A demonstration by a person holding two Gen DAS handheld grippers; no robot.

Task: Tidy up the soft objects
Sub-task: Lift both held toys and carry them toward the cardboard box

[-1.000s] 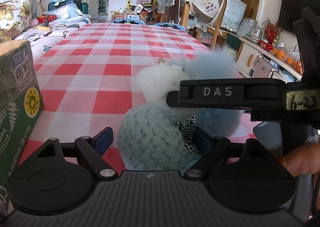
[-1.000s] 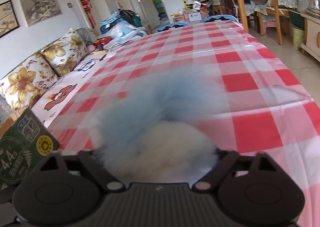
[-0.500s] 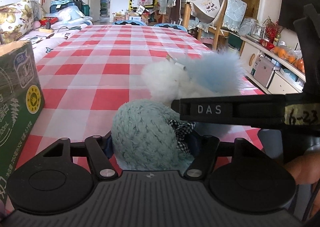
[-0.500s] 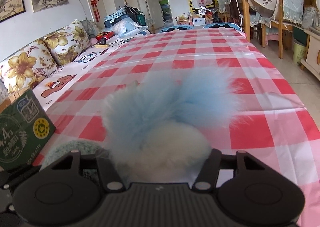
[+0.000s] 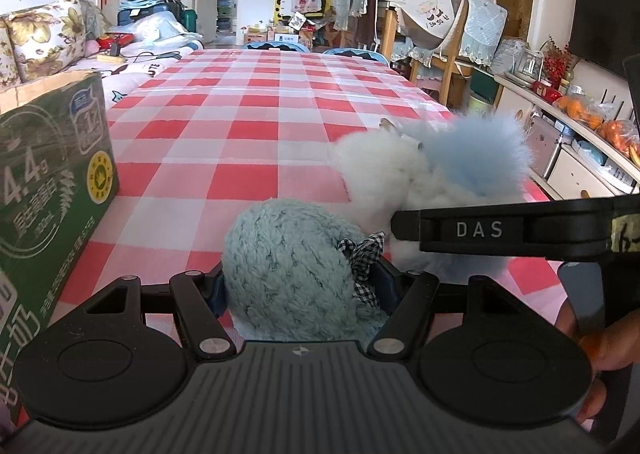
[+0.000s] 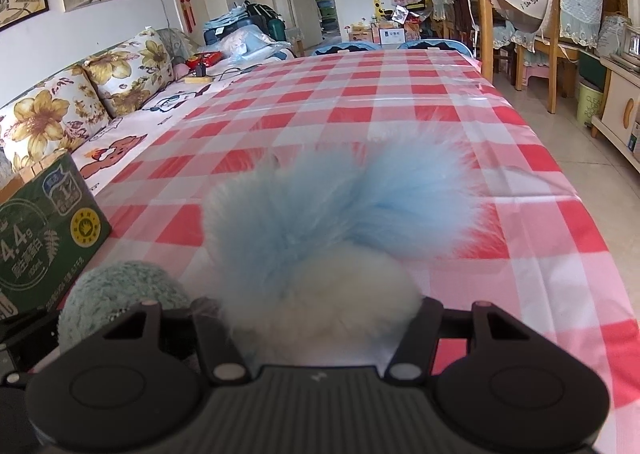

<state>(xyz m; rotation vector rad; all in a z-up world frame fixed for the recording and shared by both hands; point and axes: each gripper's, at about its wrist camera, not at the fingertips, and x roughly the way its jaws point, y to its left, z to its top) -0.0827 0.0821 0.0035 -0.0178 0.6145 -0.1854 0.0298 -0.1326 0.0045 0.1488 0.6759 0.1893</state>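
Left claw (image 5: 300, 286) is clamped on a teal knitted plush ball (image 5: 288, 266); right claw (image 6: 324, 314) is closed around a fluffy white-and-blue fur toy (image 6: 332, 238), both held low, side by side, over the red-checked desk (image 5: 240, 125).

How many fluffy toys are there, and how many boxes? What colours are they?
Teal knitted plush toy, in the left gripper: 1
Blue-and-white fluffy plush toy, in the right gripper: 1
Green carton box: 1
Total: 3 things on the red-checked tablecloth
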